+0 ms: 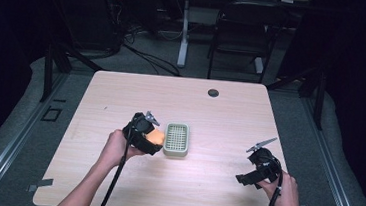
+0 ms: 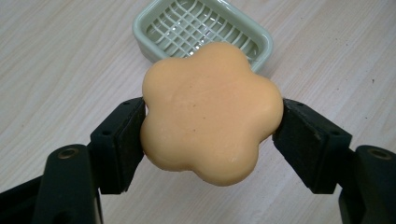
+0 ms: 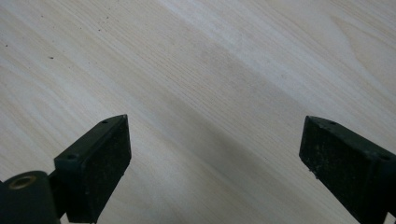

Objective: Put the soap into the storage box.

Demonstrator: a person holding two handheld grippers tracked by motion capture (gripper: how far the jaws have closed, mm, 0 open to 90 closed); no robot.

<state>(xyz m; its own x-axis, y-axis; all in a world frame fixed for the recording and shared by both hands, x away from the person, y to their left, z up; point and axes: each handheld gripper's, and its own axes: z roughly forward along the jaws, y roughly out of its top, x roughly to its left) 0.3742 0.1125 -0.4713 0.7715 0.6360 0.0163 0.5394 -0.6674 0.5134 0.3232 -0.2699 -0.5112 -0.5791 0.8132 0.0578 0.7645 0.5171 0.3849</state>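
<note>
A: What is the left gripper doing?

B: Its two black jaws squeeze a flower-shaped orange soap from both sides, in the middle of the left gripper view.

A: Is the soap hard to hold?

B: I think it is stiff, light and a bit slippery. Pinching two dips between the petals looks best.

A: Which way does it point?

B: It is round like a flower, so it has no long side. Its flat face looks at the camera.

A: What is near it?

B: A green soap dish sits just behind, at the top of the frame, on the wooden table.

A: And the right gripper?

B: Its jaws stand wide with nothing between them.
</note>
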